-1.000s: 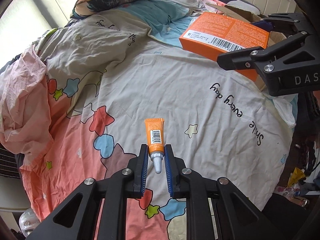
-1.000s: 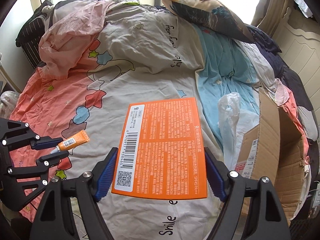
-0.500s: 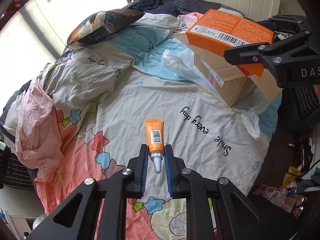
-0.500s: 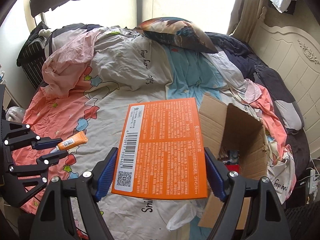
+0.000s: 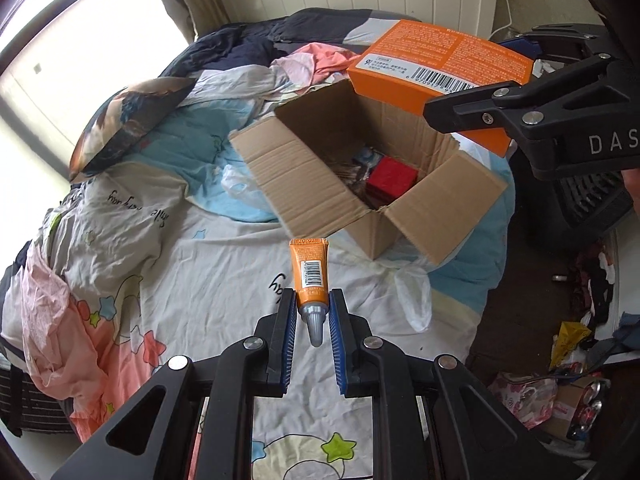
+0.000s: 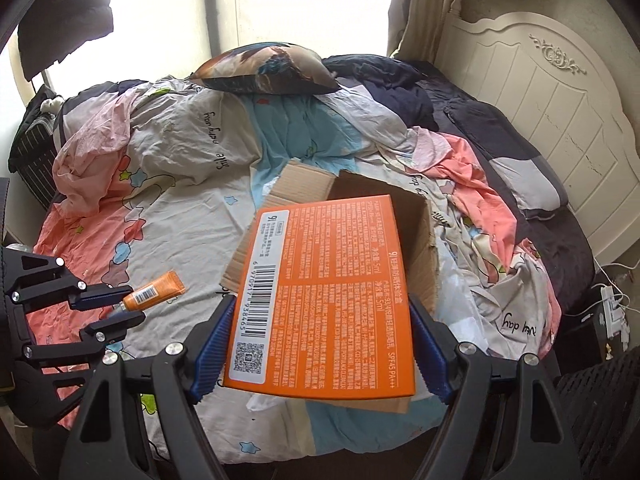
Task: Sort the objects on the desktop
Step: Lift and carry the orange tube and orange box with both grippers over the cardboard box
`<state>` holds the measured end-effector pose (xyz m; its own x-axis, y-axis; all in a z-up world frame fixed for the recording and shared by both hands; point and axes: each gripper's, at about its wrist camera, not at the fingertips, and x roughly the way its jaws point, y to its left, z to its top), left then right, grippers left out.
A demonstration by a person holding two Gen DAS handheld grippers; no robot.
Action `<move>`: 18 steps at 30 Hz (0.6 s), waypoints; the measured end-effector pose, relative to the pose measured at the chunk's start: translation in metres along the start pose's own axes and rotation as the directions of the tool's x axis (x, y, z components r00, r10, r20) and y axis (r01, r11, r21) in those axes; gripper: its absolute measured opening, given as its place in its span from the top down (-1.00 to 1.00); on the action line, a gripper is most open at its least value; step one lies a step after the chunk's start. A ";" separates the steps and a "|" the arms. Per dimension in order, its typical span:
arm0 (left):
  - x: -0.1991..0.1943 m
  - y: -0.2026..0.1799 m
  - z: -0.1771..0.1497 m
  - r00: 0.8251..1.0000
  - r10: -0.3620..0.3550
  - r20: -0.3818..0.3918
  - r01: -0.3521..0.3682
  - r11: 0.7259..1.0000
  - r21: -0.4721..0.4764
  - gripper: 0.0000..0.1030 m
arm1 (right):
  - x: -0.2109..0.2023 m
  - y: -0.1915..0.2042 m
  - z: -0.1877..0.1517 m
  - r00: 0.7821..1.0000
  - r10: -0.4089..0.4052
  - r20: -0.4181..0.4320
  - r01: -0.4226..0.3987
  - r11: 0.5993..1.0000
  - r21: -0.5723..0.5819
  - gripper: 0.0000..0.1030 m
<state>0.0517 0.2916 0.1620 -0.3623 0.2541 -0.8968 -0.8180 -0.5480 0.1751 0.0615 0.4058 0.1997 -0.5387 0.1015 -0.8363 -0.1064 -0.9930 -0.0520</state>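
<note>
Rumpled cartoon-print bedding (image 5: pixel 208 272) is seen beneath an open cardboard box (image 5: pixel 360 184). A small orange tube (image 5: pixel 310 276) with a grey cap is pinched by the left gripper (image 5: pixel 313 312), and a flat orange carton (image 6: pixel 324 300) is clamped by the right gripper (image 6: pixel 320 344), both tilted downward. Compared with a second earlier, both are carried closer to the box, the carton now above its opening.

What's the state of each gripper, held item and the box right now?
left gripper: shut on the orange tube
orange tube: held by its cap end, off the bed
right gripper: shut on the orange carton
orange carton: held above the cardboard box
cardboard box: open, items inside
</note>
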 end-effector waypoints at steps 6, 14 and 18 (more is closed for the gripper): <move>0.029 -0.034 0.024 0.999 -0.037 -0.021 0.038 0.998 0.043 0.68 | 0.015 -0.036 -0.013 1.000 -0.013 -0.023 0.014 0.999 0.032 -0.50; 0.068 -0.050 0.044 0.997 -0.057 -0.055 0.060 0.997 0.051 0.68 | 0.038 -0.061 -0.018 0.999 -0.011 -0.038 0.013 0.999 0.049 -0.50; 0.087 -0.052 0.051 0.995 -0.063 -0.073 0.067 0.997 0.048 0.68 | 0.052 -0.068 -0.019 0.999 -0.012 -0.046 0.014 0.999 0.049 -0.50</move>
<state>0.0398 0.3828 0.0958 -0.2765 0.2293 -0.9333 -0.8606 -0.4912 0.1342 0.0568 0.4774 0.1498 -0.4982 0.1100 -0.8601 -0.1547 -0.9873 -0.0367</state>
